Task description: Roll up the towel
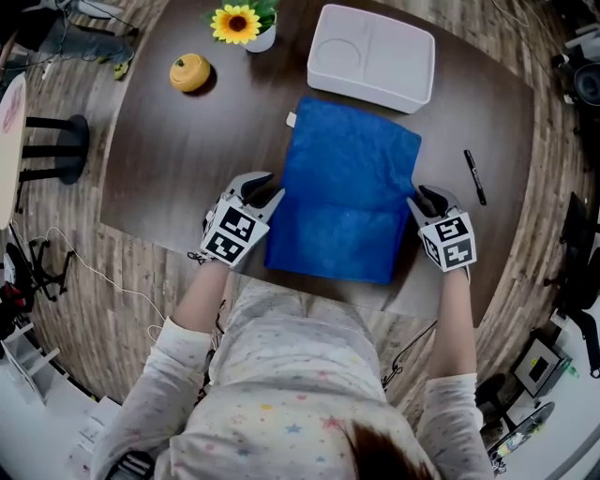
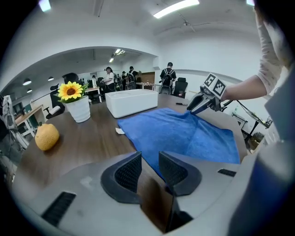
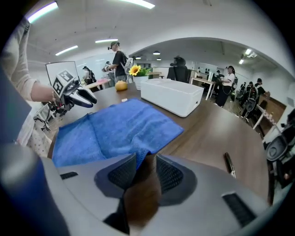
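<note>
A blue towel [image 1: 352, 192] lies flat on the dark table [image 1: 169, 159], its near end folded over into a double layer [image 1: 337, 244]. My left gripper [image 1: 265, 195] sits at the towel's left edge beside the fold. It is open, and the towel's edge [image 2: 154, 161] reaches just inside its jaws. My right gripper [image 1: 424, 200] is at the right edge of the fold. The towel's edge [image 3: 140, 154] rises up between its jaws and it is shut on that edge. Each gripper shows in the other's view: the right gripper [image 2: 197, 105] and the left gripper [image 3: 85, 97].
A white tray [image 1: 373, 58] stands just beyond the towel's far end. A sunflower pot [image 1: 246, 26] and a yellow fruit [image 1: 190, 72] are at the far left. A black pen [image 1: 475, 176] lies right of the towel. The table's near edge is at my body.
</note>
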The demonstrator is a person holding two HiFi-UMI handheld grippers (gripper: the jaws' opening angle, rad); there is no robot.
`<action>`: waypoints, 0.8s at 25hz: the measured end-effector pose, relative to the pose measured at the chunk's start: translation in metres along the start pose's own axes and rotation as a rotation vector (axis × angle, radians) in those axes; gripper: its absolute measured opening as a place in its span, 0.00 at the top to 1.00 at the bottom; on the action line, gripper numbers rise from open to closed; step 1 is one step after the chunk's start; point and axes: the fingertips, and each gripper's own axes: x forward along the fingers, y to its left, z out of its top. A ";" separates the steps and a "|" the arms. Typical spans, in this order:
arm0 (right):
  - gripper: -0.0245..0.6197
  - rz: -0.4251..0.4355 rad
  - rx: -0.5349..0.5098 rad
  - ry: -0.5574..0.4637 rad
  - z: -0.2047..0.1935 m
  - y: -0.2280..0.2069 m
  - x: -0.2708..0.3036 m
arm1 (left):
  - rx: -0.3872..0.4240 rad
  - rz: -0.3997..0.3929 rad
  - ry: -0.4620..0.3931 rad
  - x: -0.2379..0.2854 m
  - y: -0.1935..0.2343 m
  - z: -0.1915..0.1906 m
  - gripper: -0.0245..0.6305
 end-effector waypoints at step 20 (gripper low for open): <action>0.76 0.124 0.083 0.067 -0.019 0.039 -0.018 | 0.034 0.013 -0.048 0.053 0.048 0.055 0.78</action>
